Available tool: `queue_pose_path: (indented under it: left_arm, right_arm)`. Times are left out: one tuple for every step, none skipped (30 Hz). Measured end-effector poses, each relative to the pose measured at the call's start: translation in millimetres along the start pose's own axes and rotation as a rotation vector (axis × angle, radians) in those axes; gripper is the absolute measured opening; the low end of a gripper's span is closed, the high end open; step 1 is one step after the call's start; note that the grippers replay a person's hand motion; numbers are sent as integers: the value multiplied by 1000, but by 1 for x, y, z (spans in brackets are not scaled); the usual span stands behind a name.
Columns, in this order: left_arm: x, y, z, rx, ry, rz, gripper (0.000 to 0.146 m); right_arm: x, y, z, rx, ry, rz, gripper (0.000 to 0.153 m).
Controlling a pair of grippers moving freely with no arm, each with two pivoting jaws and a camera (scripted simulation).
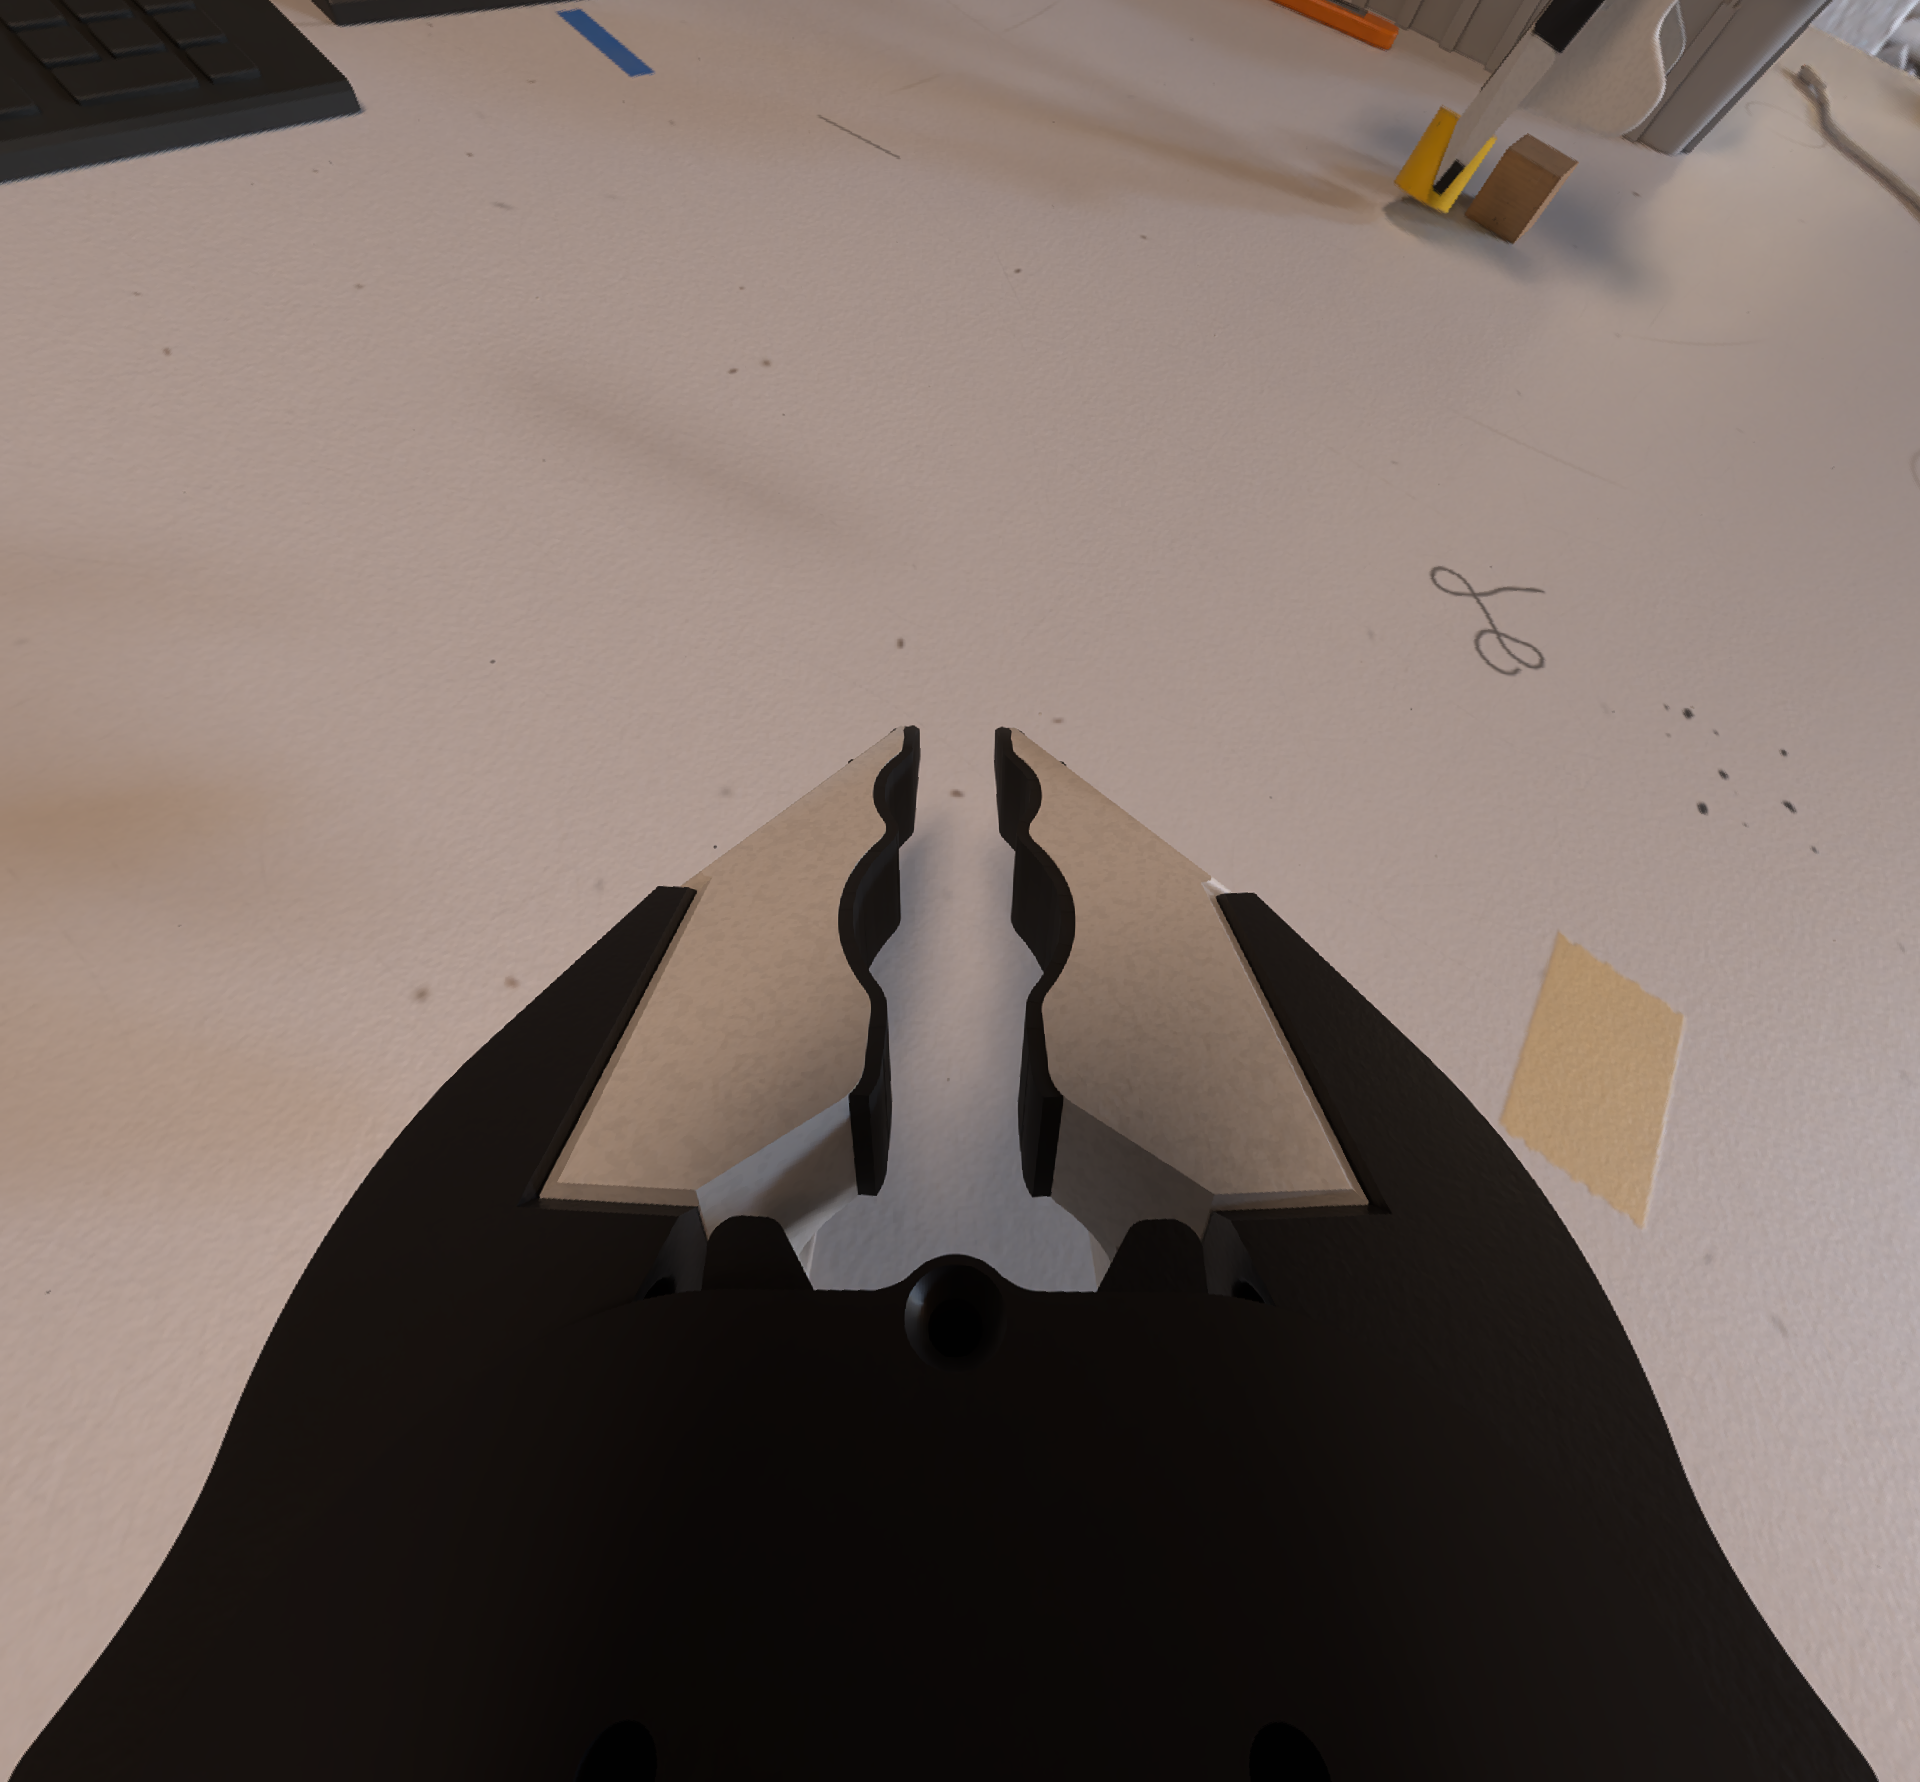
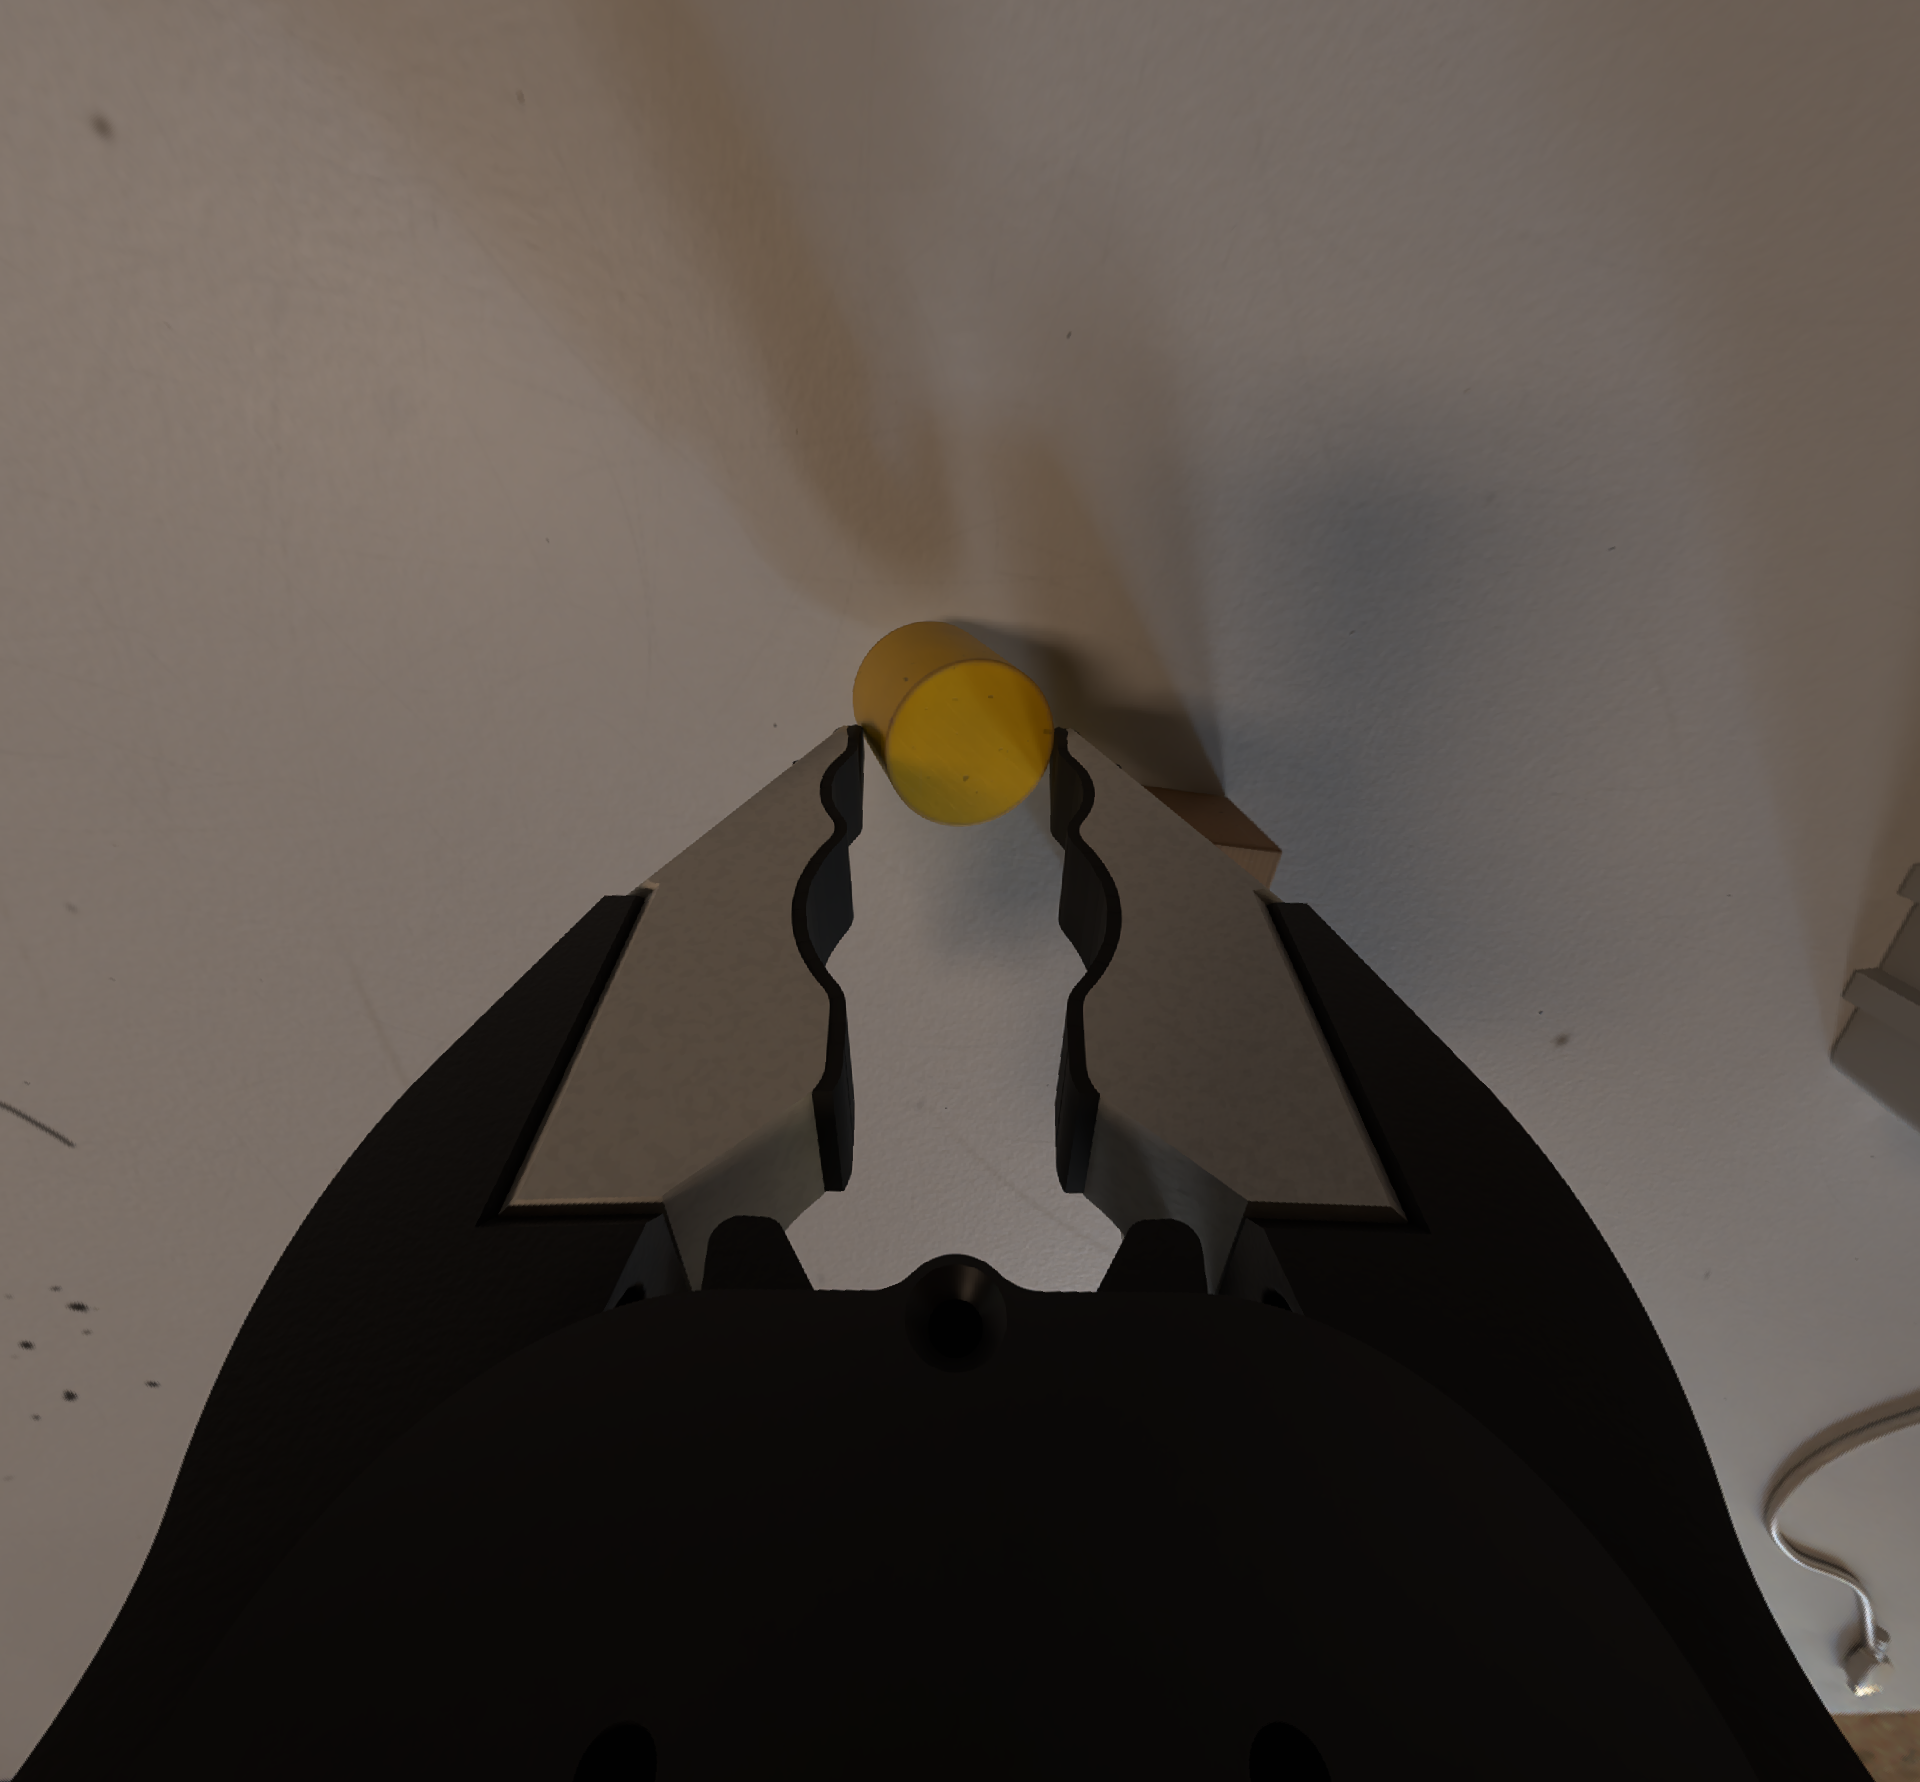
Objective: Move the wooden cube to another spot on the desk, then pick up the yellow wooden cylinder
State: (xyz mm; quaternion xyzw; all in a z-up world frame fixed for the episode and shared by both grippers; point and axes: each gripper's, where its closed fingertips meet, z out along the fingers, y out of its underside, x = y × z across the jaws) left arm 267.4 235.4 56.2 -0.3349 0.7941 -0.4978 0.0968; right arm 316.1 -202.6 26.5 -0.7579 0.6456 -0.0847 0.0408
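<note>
The right tongs (image 2: 957, 745) stand straight above the yellow wooden cylinder (image 2: 961, 730), which is upright on the counter (image 2: 416, 382), its round top face between the two fingertips (image 2: 854, 756). The jaws are spread about as wide as the cylinder, so they look released and not yet squeezing it; whether the tips touch its sides already, I cannot tell. From the left wrist view, the tips of these tongs reach down beside the cylinder (image 1: 1432, 163).

The wooden cube (image 1: 1520, 186) sits just beside the cylinder, on the right side of the right tongs, partly hidden behind the right finger (image 2: 1236, 839). I judge that the cube is already placed and the step in hand is the grasp of the cylinder.

To do it well, the tongs should go a little lower so the pads hold the curved wall and not only the top rim, keep the cylinder centred in the gap, then close slowly and lift straight up. The right finger passes very near the cube, so a sideways move could push it.

The left tongs (image 1: 957, 745) hover well apart over bare counter, nearly closed with a narrow gap and nothing inside
</note>
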Motion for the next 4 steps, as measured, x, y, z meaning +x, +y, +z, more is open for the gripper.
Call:
queue_pose_path:
  left_arm:
    - [0, 0, 0, -1, 0, 0, 14]
    - [0, 0, 0, -2, 1, -2, 14]
    - [0, 0, 0, -1, 3, -3, 14]
    - [0, 0, 0, 1, 5, -5, 14]
  right_arm:
    - [-1, 3, 3, -15, -4, -7, 36]
    - [-2, 5, 6, -29, -11, -9, 36]
    - [-2, 5, 8, -35, -12, -8, 36]
    - [-2, 5, 8, -31, -5, -4, 35]
